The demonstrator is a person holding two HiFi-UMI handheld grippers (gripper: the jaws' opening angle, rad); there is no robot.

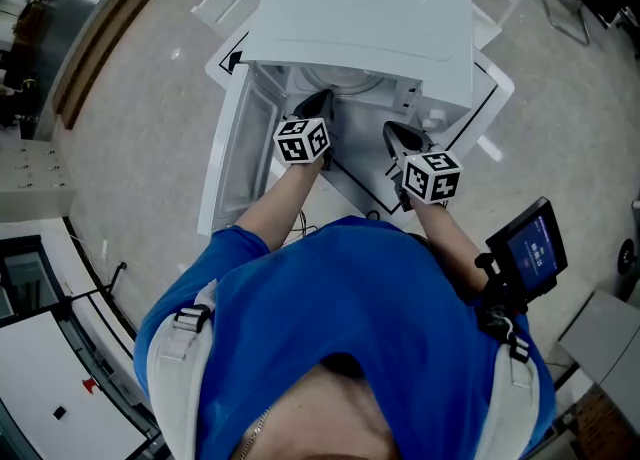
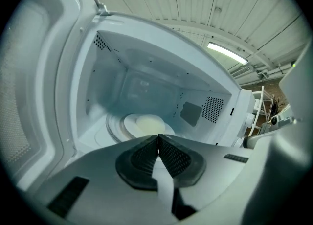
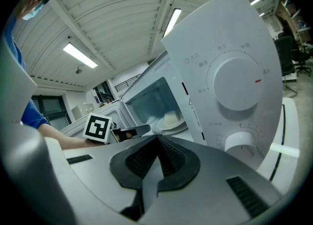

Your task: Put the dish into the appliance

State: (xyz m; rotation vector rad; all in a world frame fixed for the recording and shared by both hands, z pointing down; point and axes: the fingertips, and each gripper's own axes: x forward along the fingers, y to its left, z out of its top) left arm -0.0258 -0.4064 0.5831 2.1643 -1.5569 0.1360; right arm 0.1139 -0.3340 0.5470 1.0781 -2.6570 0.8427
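Note:
The white microwave [image 1: 360,28] stands with its door [image 1: 235,148] swung open to the left. Inside it, a pale dish [image 2: 146,125] rests on the turntable; the same dish [image 3: 171,119] shows through the opening in the right gripper view. My left gripper [image 2: 158,136] is shut and empty, just in front of the cavity and apart from the dish. Its tips [image 1: 318,103] sit at the mouth of the opening in the head view. My right gripper [image 3: 157,137] is shut with nothing in it, hanging before the control panel's big dial [image 3: 239,82].
The microwave stands on a white table [image 1: 490,88] marked with black lines. The open door [image 2: 44,97] walls off the left side of the cavity. A small screen on a mount [image 1: 530,248] juts out at my right hip. Grey floor surrounds the table.

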